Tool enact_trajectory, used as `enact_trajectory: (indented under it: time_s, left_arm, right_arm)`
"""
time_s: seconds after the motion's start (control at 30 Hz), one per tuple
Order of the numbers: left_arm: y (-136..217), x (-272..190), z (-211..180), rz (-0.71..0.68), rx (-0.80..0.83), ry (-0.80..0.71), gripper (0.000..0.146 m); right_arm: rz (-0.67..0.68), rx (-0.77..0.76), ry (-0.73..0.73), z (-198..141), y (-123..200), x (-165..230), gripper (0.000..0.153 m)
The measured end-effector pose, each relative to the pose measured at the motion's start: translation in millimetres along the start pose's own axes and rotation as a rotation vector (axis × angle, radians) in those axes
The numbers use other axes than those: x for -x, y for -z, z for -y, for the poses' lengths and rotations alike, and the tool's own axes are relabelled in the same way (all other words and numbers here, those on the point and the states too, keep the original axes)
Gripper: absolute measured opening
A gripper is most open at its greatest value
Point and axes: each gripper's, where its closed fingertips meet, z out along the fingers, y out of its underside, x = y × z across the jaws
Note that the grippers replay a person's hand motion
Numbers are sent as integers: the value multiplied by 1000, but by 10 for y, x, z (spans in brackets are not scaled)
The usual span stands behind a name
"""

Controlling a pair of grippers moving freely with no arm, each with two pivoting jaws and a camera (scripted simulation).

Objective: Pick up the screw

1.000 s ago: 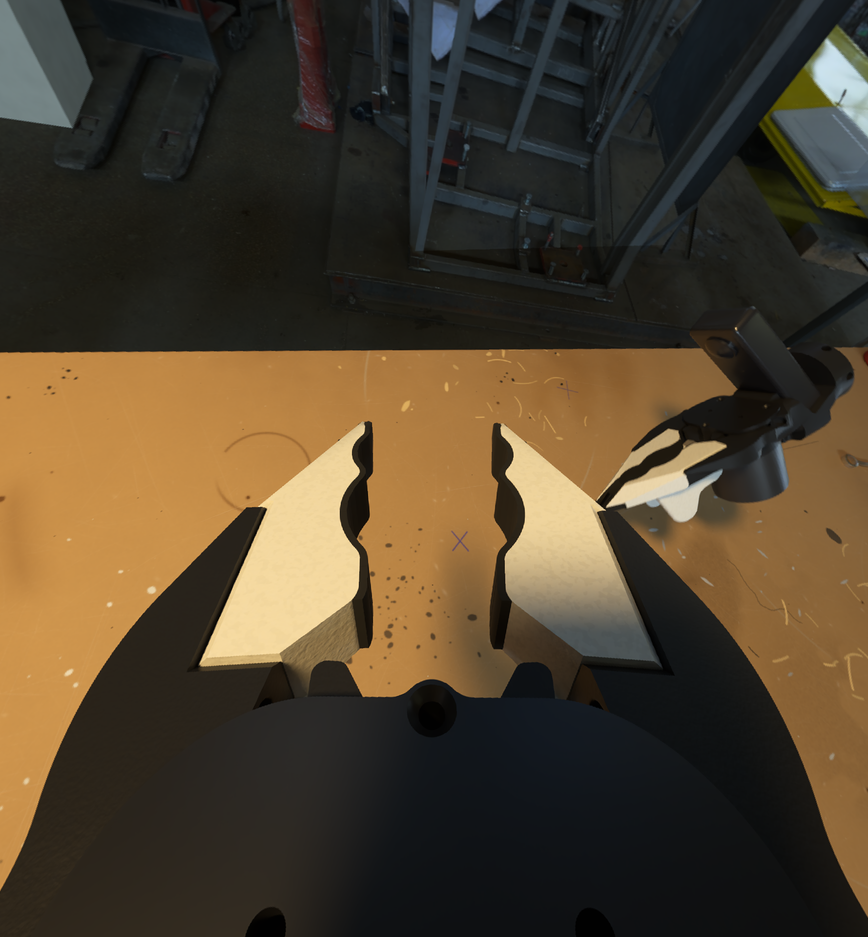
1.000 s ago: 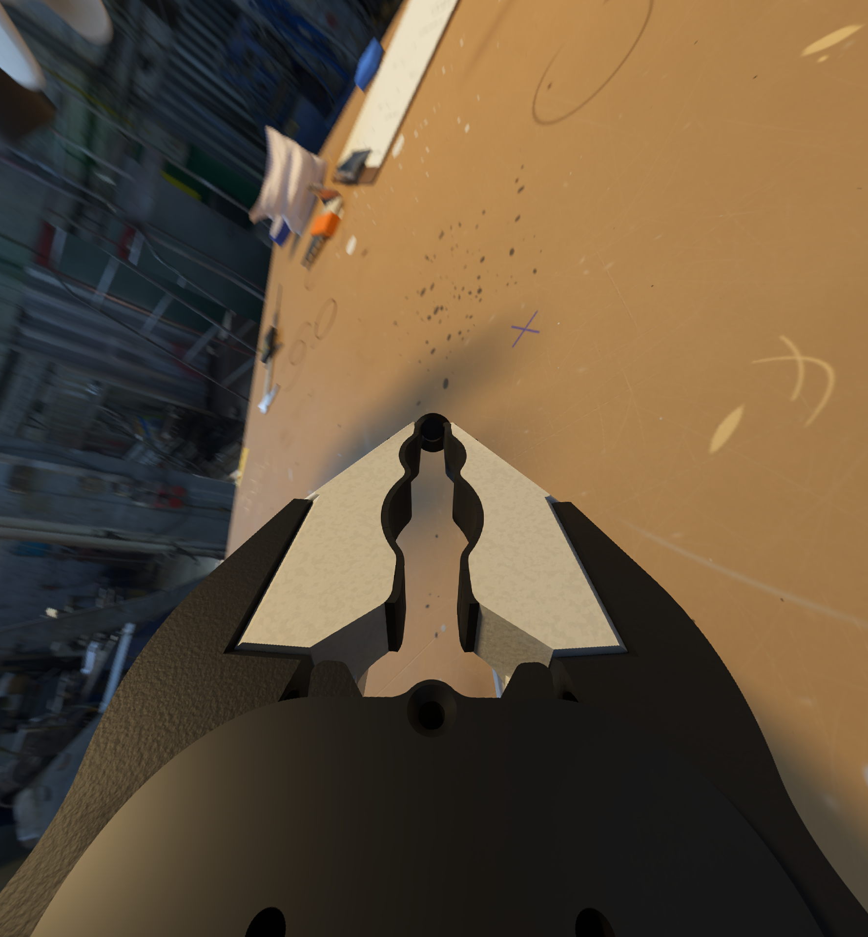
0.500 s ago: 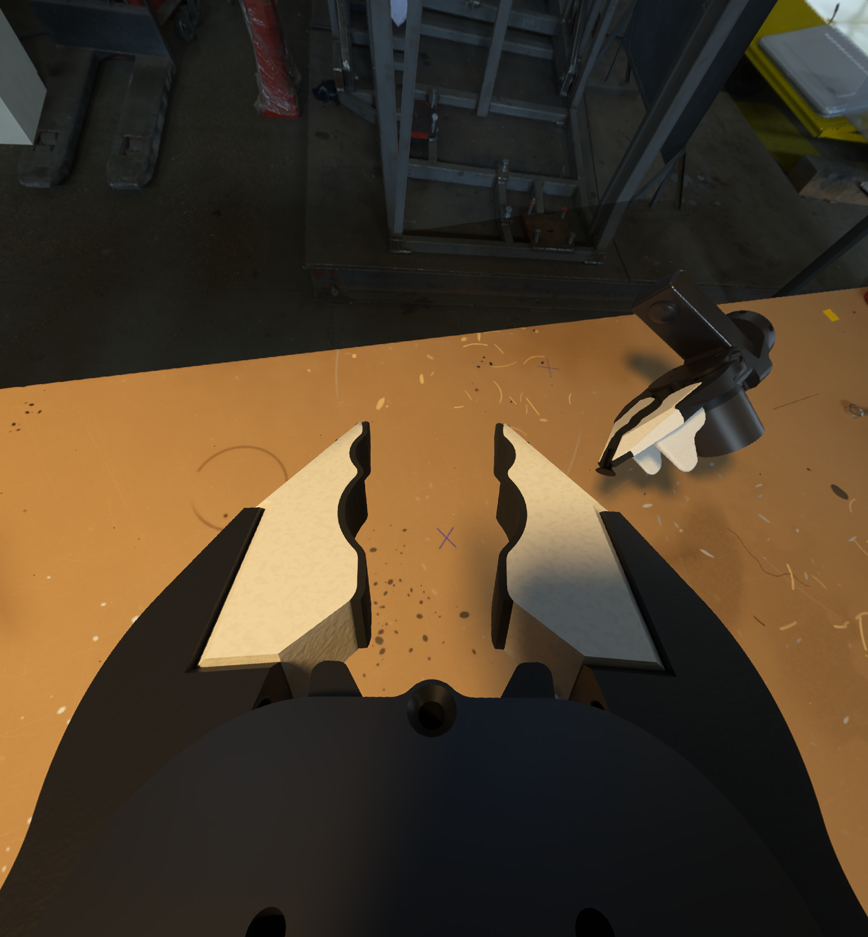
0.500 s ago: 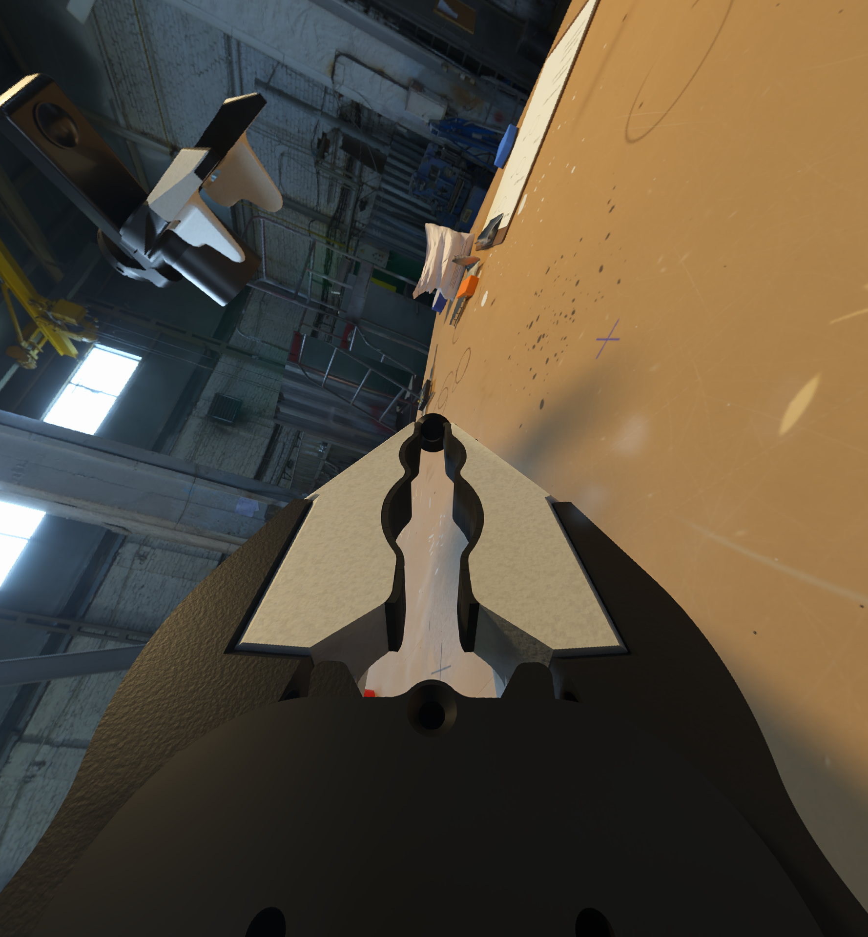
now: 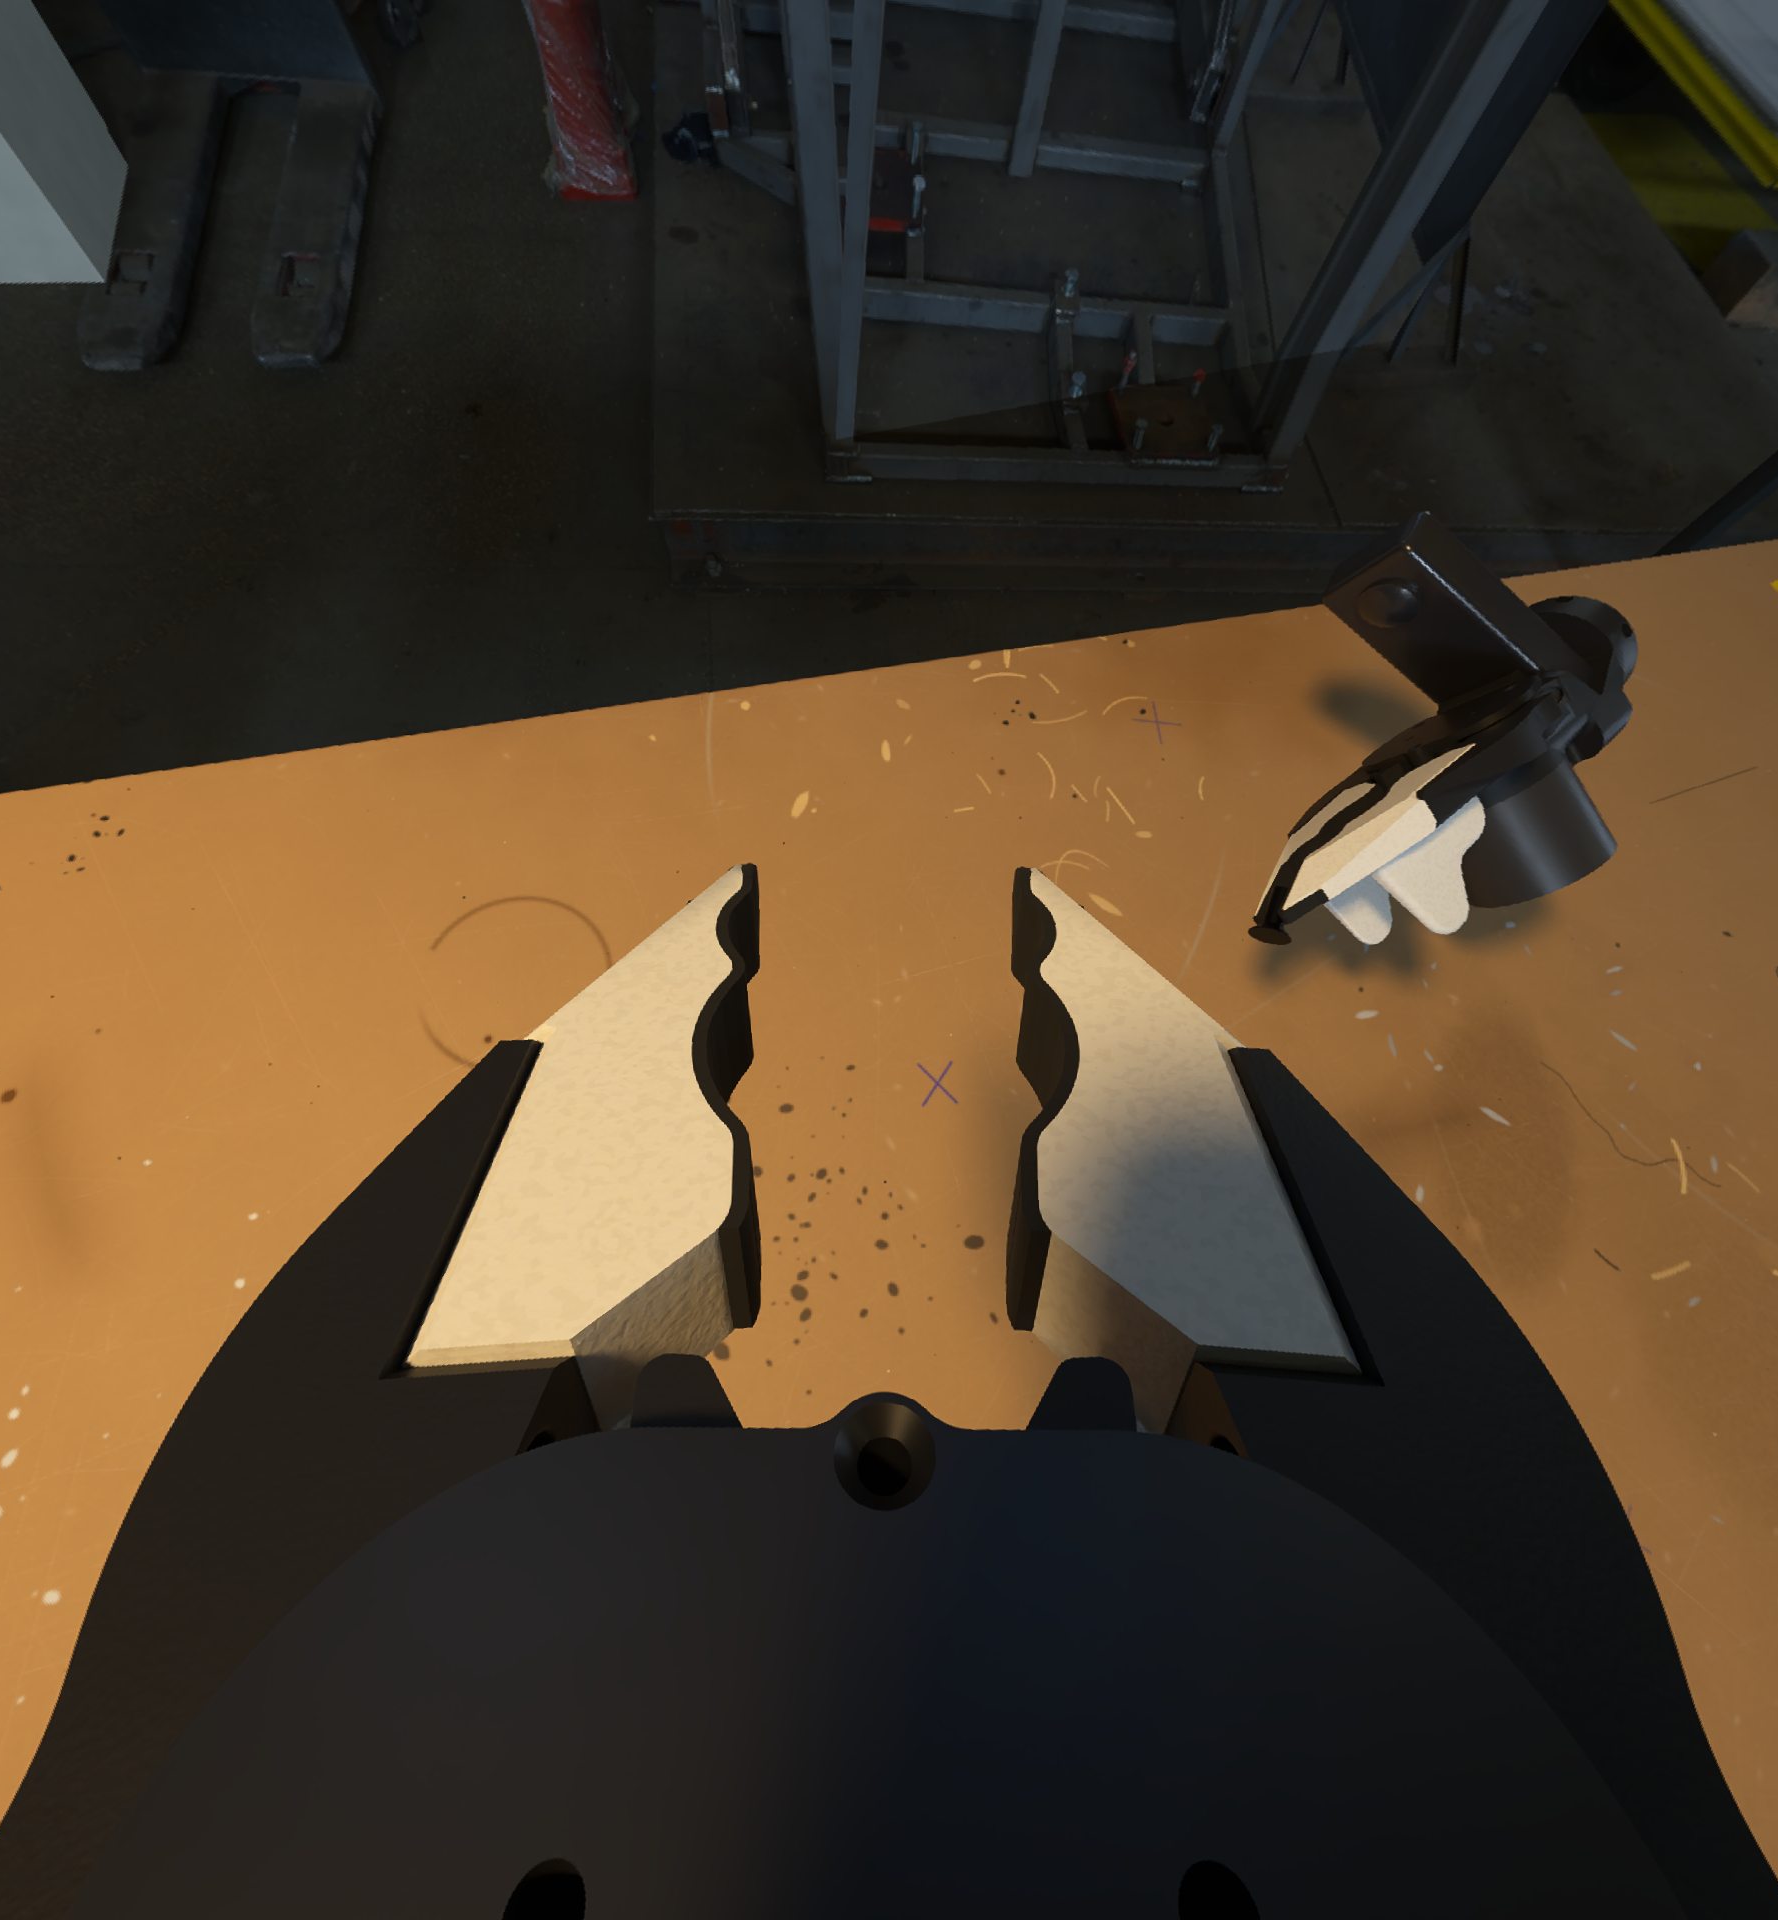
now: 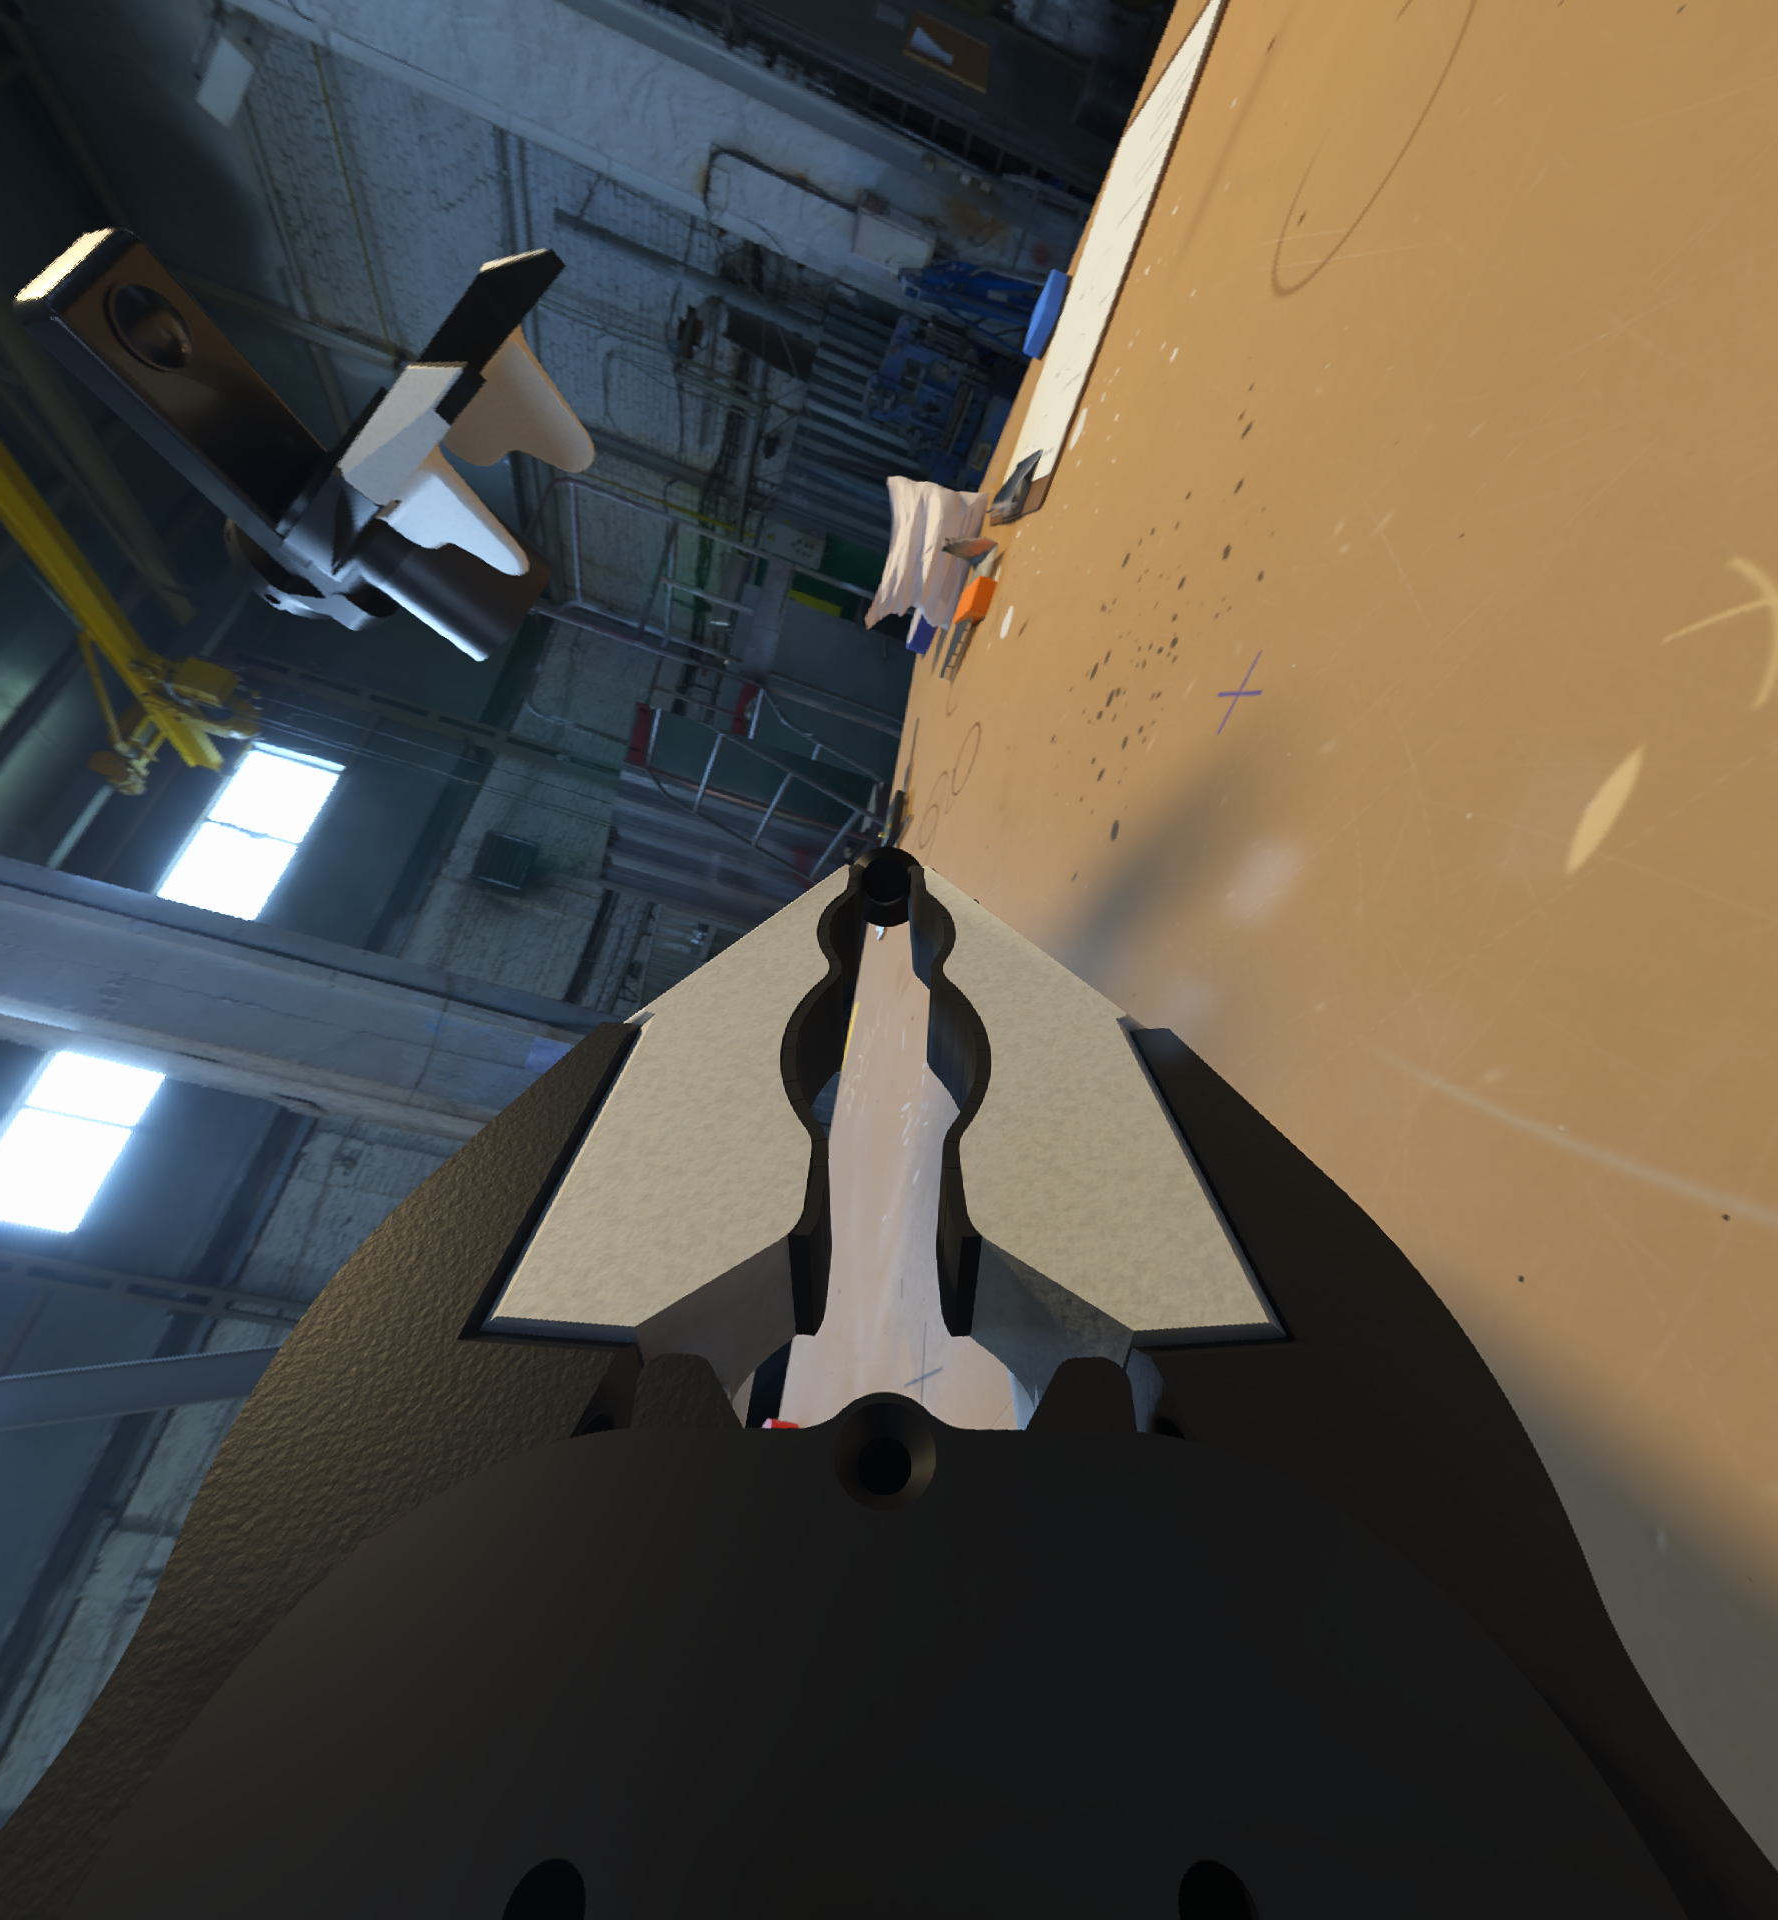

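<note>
The screw (image 6: 886, 885) is small and black, and it is pinched at the very tips of my right gripper (image 6: 885, 871), which is shut on it. In the left wrist view the right gripper (image 5: 1271, 925) hovers over the orange-brown table (image 5: 241, 1039) at the right, tilted down to the left, with the screw (image 5: 1267, 934) as a dark stub at its tip. My left gripper (image 5: 885, 871) is open and empty above the table. It also shows in the right wrist view (image 6: 542, 364) at the upper left, away from the table.
A purple cross mark (image 5: 937, 1084) and dark specks lie on the table between the left fingers. The table's far edge (image 5: 656, 717) drops to a dark floor with a metal rack (image 5: 1020, 260). A white cloth (image 6: 921, 545) and small orange and blue items sit at one table end.
My right gripper has lifted and tilted with the screw still in its tips, and its view now takes in the hall and the left gripper. The left gripper has turned slightly and stays open.
</note>
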Motion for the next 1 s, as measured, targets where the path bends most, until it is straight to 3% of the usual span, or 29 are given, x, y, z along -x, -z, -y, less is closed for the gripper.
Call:
enact_trajectory:
  time_s: [0.6,0.8,1.0]
  left_arm:
    - [23,-81,22,22,4,-69,48]
    - [42,-257,142,20,-49,-112,47]
    - [199,-613,366,-63,-200,-143,48]
  right_arm:
    - [60,-21,8,48,-49,34,8]
    - [49,-84,99,166,-53,35,8]
    - [2,-99,304,229,-41,123,8]
